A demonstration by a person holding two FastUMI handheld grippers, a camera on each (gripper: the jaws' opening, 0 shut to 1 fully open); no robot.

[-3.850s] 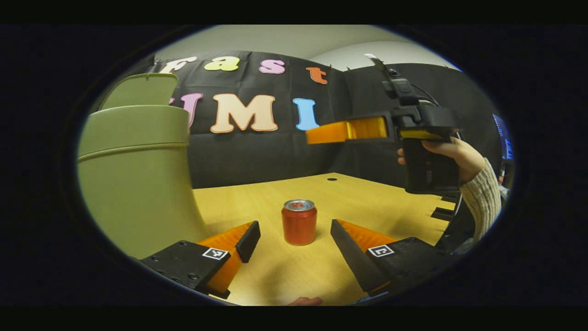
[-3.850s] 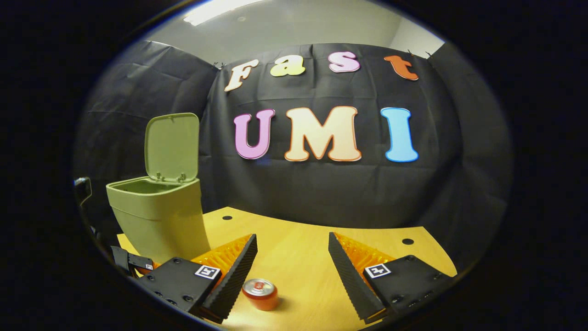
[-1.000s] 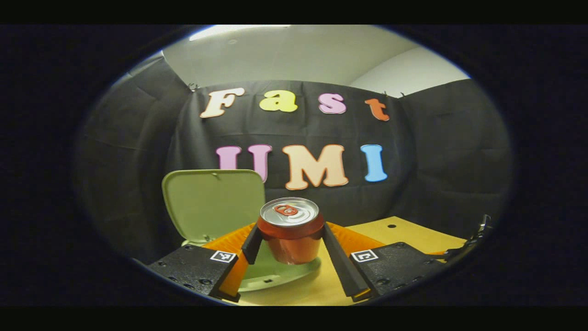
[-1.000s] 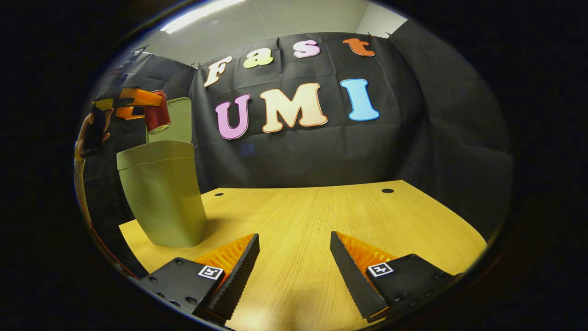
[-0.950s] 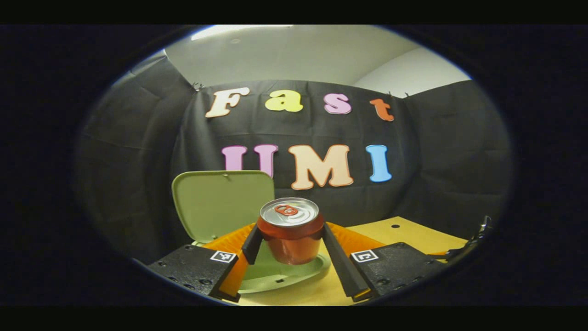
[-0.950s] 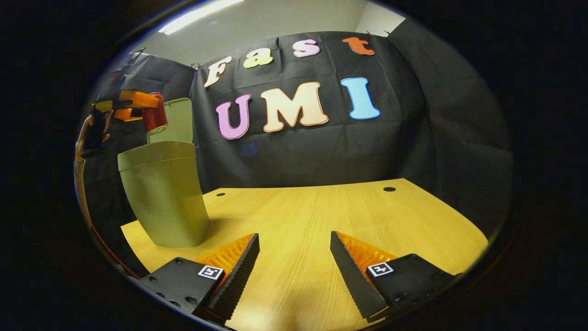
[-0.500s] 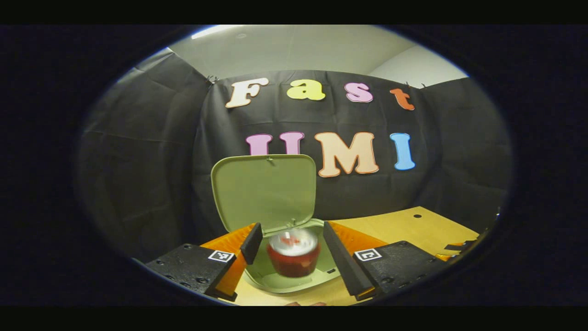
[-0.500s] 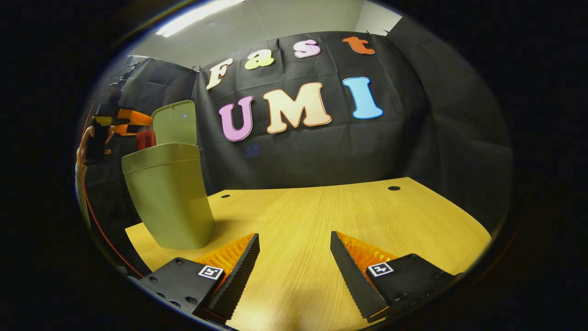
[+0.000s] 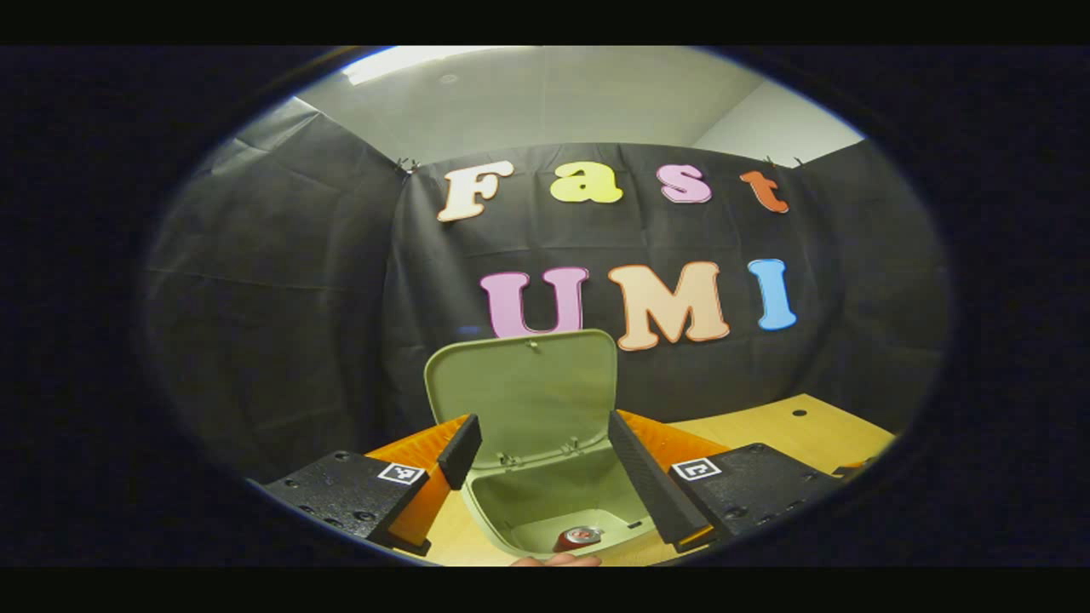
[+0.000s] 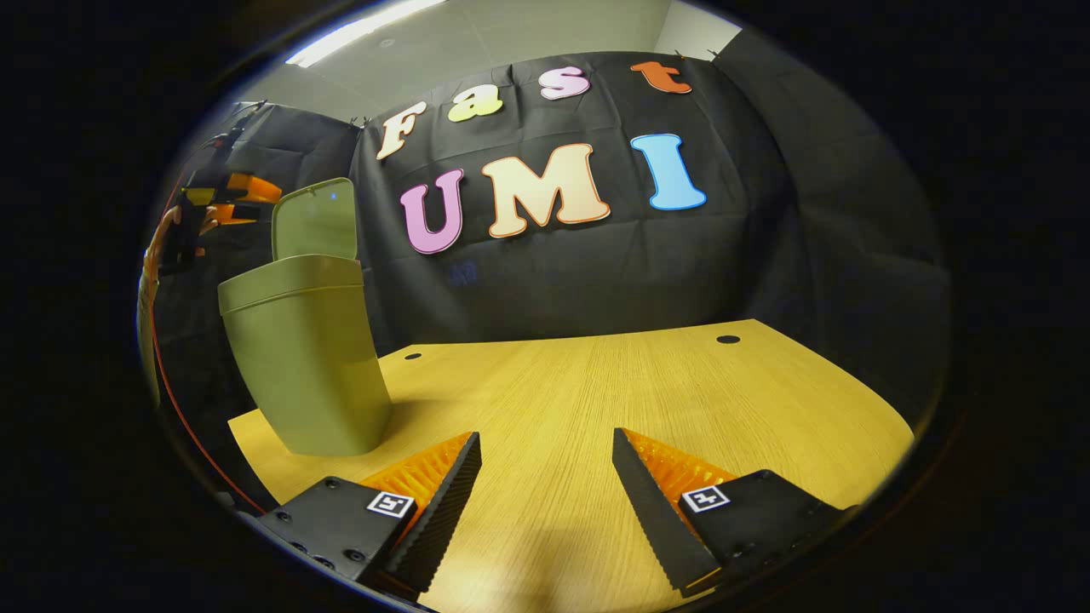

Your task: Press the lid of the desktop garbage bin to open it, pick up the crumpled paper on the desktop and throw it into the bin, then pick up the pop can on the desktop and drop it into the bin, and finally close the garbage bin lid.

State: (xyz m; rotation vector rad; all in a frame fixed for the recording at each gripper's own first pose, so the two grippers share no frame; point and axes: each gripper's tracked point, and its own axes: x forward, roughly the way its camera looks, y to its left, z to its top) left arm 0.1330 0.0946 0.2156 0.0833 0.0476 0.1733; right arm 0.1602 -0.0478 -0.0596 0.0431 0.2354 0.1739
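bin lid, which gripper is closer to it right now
Left. The left gripper hangs open just above the bin, its fingers framing the raised lid, with the pop can down inside. The right gripper is open, low over the table, off to the bin's side.

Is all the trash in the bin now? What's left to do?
Nearly finished. The pop can lies at the bottom of the green garbage bin; the paper can't be seen inside. The left claw hangs open above the bin, and the right claw is open over the bare desk. The lid stands up, so closing it is left.
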